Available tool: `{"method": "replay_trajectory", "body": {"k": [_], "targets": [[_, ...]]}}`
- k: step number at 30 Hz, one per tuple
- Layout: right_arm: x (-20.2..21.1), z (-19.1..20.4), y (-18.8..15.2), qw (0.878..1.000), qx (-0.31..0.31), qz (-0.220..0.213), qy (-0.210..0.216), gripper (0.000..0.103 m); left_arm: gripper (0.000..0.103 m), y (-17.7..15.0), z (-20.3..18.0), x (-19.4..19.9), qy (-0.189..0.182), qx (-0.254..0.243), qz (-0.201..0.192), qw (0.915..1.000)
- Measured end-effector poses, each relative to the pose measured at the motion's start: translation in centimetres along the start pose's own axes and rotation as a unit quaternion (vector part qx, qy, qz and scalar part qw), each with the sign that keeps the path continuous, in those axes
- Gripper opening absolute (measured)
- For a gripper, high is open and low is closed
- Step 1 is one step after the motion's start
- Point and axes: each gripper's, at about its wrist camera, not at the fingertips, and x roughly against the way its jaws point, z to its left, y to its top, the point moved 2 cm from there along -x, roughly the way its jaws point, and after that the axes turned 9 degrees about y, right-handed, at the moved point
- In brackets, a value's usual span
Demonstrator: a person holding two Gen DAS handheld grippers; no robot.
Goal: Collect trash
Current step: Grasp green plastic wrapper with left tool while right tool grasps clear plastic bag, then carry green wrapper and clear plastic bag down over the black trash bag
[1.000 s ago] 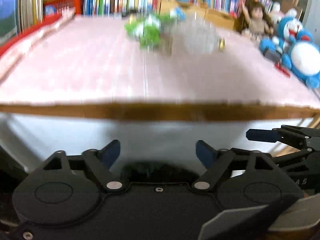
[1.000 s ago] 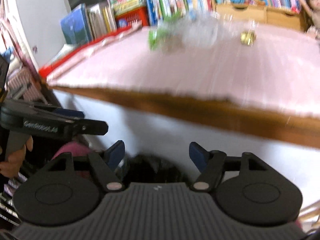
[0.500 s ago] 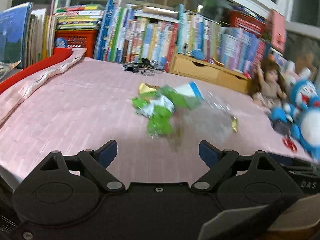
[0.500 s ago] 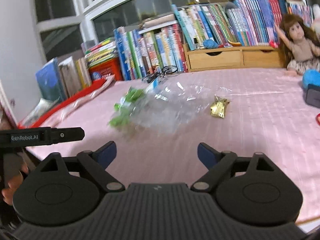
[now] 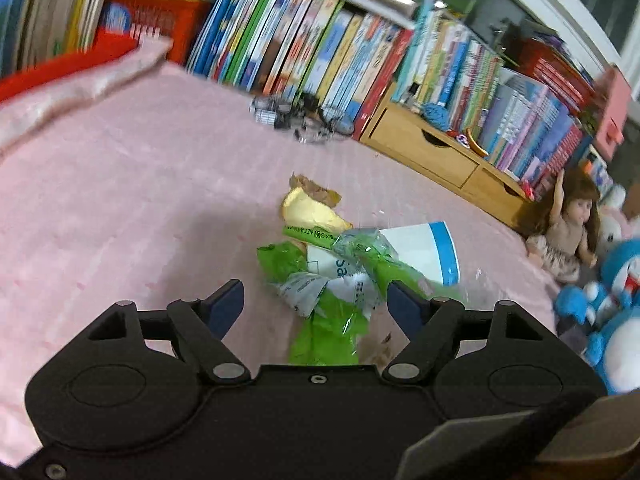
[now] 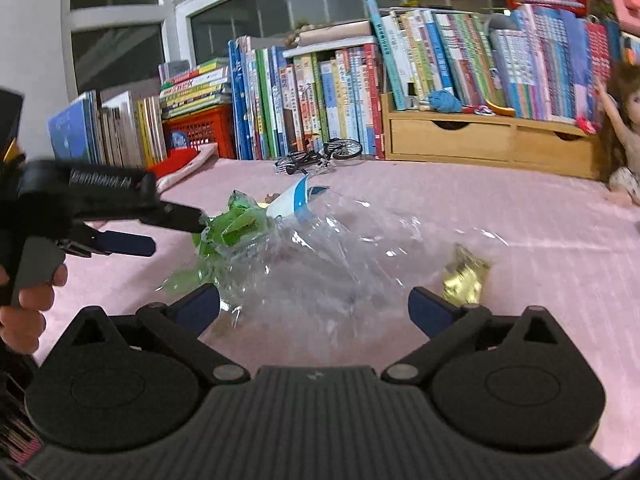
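nothing is collected yet, as far as i can see: the whole heap of trash lies on the pink bedspread point(image 6: 500, 208), well short of the row of books and the wooden drawer box point(image 6: 488, 142) at the far edge. my left gripper point(image 5: 314, 300) is over the green wrapper point(image 5: 332, 320), which sits between its jaws; the jaws are closing, but the pads do not seem to press on it yet, so i hold nothing there. tangled with that wrapper are a white and blue paper cup point(image 5: 424, 250) and a yellow crumpled wrapper point(image 5: 308, 210) just behind it. my right gripper point(image 6: 314, 306) is opening wide and is empty, aimed at the clear plastic bag point(image 6: 332, 256) that lies against the green scraps. a gold foil wrapper point(image 6: 464, 278) lies apart from the heap, beside my right jaw. i judge this the first grab, with every piece left to gather, and i see no bin in either view.
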Motion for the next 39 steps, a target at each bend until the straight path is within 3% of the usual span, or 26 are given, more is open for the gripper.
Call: {"method": "replay_trajectory", "body": {"k": [4,7,14,18,19,20,26,28,30,32,39], "targets": [[-2.3,0.1,0.4,1.000,0.008,0.014,-0.013,0.103,0.077,0.3,0.3,-1.8,0.001,0.013,0.020,0.9997],[-3.0,-0.5,0.7,0.999,-0.017,0.028,0.002,0.100,0.079,0.1,0.2,-2.4,0.003,0.013,0.022,0.9997],[-1.0,0.0,0.0,1.000,-0.018,0.022,0.004,0.087,0.089,-0.5,0.5,-3.3,-0.004,0.035,0.031,0.9989],[1.0,-0.1,-0.3,1.000,-0.023,0.005,0.000,0.079,0.089,-1.0,0.6,-3.5,-0.012,0.045,0.040,0.9981],[1.4,-0.2,-0.3,1.000,-0.023,0.000,-0.001,0.064,0.089,-1.2,0.5,-3.5,-0.014,0.044,0.040,0.9981],[1.9,-0.3,-0.2,1.000,-0.025,-0.001,-0.013,0.034,0.088,-1.3,0.5,-3.4,-0.010,0.044,0.037,0.9983],[3.9,-1.6,-0.5,0.999,-0.037,-0.015,-0.033,0.036,0.081,-1.7,0.4,-2.9,-0.033,0.045,0.037,0.9978],[4.4,-1.8,-0.6,0.998,-0.038,-0.019,-0.036,0.036,0.070,-1.7,0.0,-3.2,-0.025,0.036,0.041,0.9982],[5.0,-1.6,-0.7,0.998,-0.034,-0.027,-0.037,0.036,0.043,-1.9,-0.3,-3.4,-0.020,0.032,0.041,0.9985],[5.7,-1.3,-0.7,0.998,-0.026,-0.036,-0.040,0.036,0.039,-2.1,-0.4,-3.1,-0.022,0.031,0.041,0.9984],[8.1,-0.6,0.2,0.996,-0.017,-0.075,-0.044,0.036,0.039,-1.9,-1.2,0.4,-0.014,-0.008,-0.012,0.9998]]}}
